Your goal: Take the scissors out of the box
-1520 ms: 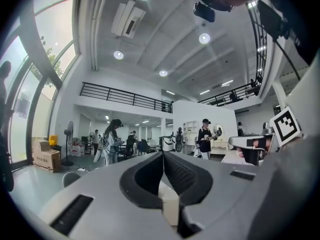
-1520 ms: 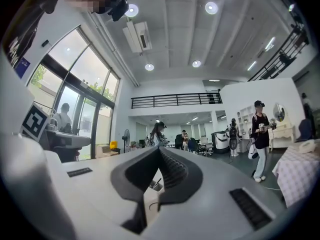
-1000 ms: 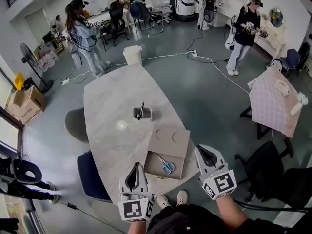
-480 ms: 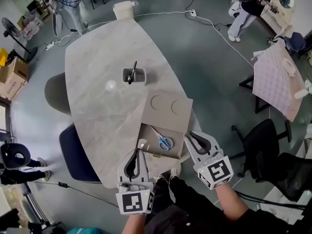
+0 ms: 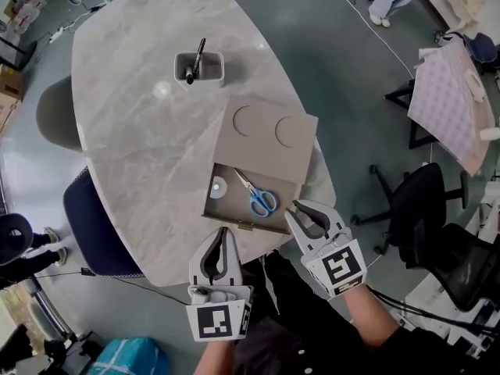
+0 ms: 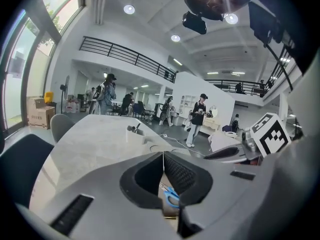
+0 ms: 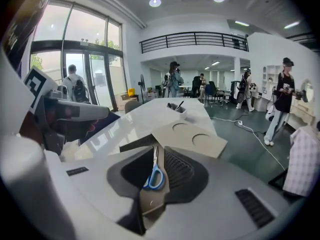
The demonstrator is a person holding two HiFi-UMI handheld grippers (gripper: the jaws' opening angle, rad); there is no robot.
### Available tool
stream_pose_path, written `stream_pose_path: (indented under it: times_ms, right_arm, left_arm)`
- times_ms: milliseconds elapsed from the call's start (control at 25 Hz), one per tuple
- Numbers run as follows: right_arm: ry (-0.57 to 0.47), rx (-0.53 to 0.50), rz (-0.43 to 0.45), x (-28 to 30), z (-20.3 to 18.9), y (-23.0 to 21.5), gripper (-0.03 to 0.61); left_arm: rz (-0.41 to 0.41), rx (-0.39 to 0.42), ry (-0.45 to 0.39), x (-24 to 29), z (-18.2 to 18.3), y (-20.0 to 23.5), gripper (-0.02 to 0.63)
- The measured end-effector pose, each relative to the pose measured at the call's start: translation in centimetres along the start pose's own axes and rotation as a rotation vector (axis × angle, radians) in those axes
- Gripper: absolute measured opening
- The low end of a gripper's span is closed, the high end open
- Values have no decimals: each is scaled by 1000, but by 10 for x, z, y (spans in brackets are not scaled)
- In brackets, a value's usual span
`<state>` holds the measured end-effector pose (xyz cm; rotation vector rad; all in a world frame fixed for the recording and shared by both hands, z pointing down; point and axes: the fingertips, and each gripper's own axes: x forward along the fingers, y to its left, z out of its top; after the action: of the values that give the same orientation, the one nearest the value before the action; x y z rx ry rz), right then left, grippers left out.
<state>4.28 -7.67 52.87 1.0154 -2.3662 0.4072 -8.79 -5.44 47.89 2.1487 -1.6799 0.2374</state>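
Observation:
The scissors [image 5: 255, 194] with blue handles lie flat inside the open cardboard box [image 5: 234, 222] at the table's near edge. The box's lid [image 5: 266, 135], with two round cut marks, is folded back on the far side. My left gripper [image 5: 223, 231] hovers just short of the box's front wall, shut and holding nothing. To the right of the box's near corner, my right gripper [image 5: 291, 207] is also shut and bare. The left gripper view shows the scissors [image 6: 170, 198] past the left gripper [image 6: 163, 155]. In the right gripper view the scissors [image 7: 155, 176] lie beyond the right gripper [image 7: 158, 149].
A small white round object [image 5: 218, 186] lies in the box's left end. A grey pen holder [image 5: 198, 67] with a black pen stands farther back on the marble table [image 5: 133, 131]. A dark blue chair [image 5: 94, 225] is at the left, a black office chair [image 5: 426, 209] at the right.
The head view has tipped down and moved over the table, so the box sits nearer the picture's middle. Both grippers have come closer to the box's front edge and stay shut.

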Motion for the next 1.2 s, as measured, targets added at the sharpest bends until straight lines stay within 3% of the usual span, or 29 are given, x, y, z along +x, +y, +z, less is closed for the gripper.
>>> stream_pose_path:
  times_ms: [160, 360, 680, 1200]
  right_arm:
    - [125, -40, 52, 23, -26, 14, 60]
    - [321, -167, 78, 54, -56, 23, 64]
    - [559, -214, 122, 90, -94, 33, 76]
    - [674, -216, 131, 110, -112, 33, 103]
  left_arm:
    - [3, -22, 20, 5, -15, 4, 17]
    - [9, -28, 34, 8, -28, 11, 17]
    - [17, -51, 66, 9, -49, 20, 17]
    - [22, -74, 88, 16, -63, 34, 17]
